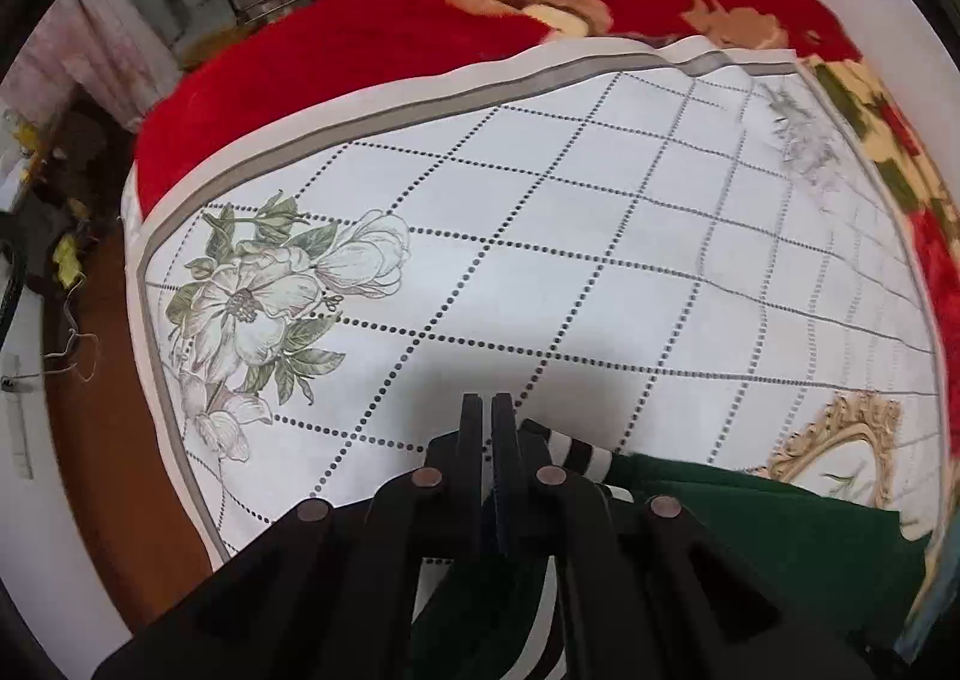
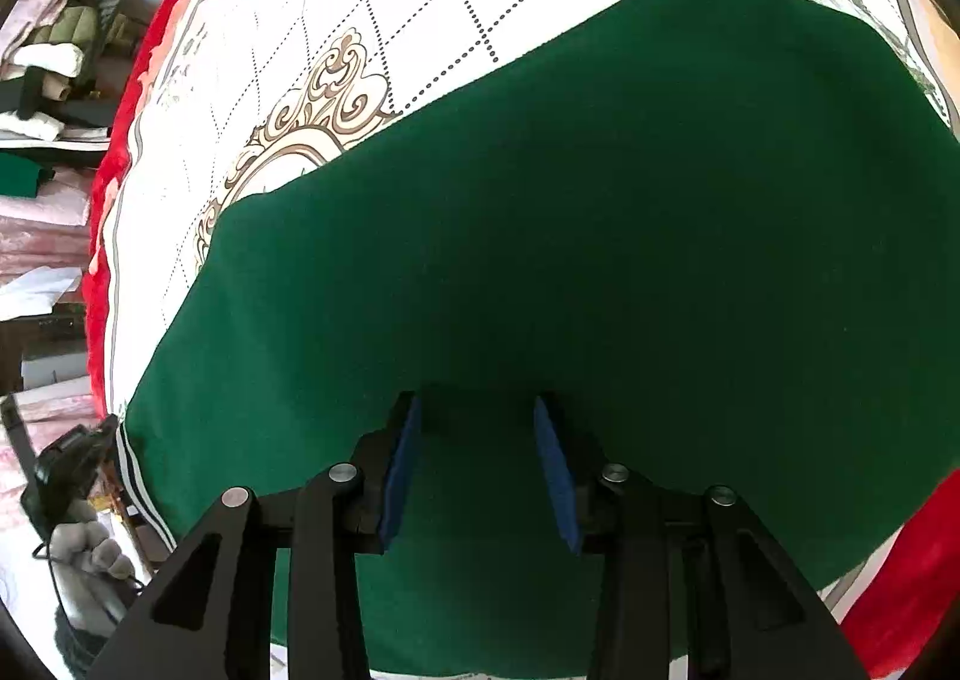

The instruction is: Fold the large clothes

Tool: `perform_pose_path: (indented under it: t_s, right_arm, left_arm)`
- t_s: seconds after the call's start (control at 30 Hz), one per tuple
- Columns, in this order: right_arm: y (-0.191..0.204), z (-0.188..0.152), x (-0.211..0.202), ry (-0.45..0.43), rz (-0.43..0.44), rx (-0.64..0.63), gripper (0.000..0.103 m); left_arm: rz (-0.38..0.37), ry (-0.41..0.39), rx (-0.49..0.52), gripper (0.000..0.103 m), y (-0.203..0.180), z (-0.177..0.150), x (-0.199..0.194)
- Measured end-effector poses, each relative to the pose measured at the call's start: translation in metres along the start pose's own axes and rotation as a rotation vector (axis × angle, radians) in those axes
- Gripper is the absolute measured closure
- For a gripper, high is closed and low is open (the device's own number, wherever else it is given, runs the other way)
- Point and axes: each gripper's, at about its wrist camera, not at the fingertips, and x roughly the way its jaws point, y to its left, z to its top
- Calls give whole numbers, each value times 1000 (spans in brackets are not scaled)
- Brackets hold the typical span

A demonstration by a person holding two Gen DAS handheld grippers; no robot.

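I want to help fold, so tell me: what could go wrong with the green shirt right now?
Only the left tongs are shut, beside the striped hem; if they pinch little cloth, it may slip free. The right tongs hang open over the green garment, so one side could sag and fold crooked.

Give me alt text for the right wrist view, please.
The right gripper hangs open just above a dark green garment spread flat across a white bedsheet with a dotted grid, its blue pads apart and gripping nothing. At lower left, a gloved hand holds the other gripper by the garment's striped hem.
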Motion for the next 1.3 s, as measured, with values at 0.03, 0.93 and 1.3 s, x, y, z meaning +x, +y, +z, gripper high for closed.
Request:
perform_pose_path:
  t_s: [0.03,0.93,1.3]
  right_arm:
    - [0,-1,-4,3,7,8,62]
    - [-13,27,12,116,-29,-68,66]
    - [-6,49,19,144,-20,-76,51]
  left_arm:
    - [35,-27,51,97,-3,-4,-12]
    - [66,-43,271,0,-117,-66,-38]
    - [4,111,-74,1,-34,-149,-59]
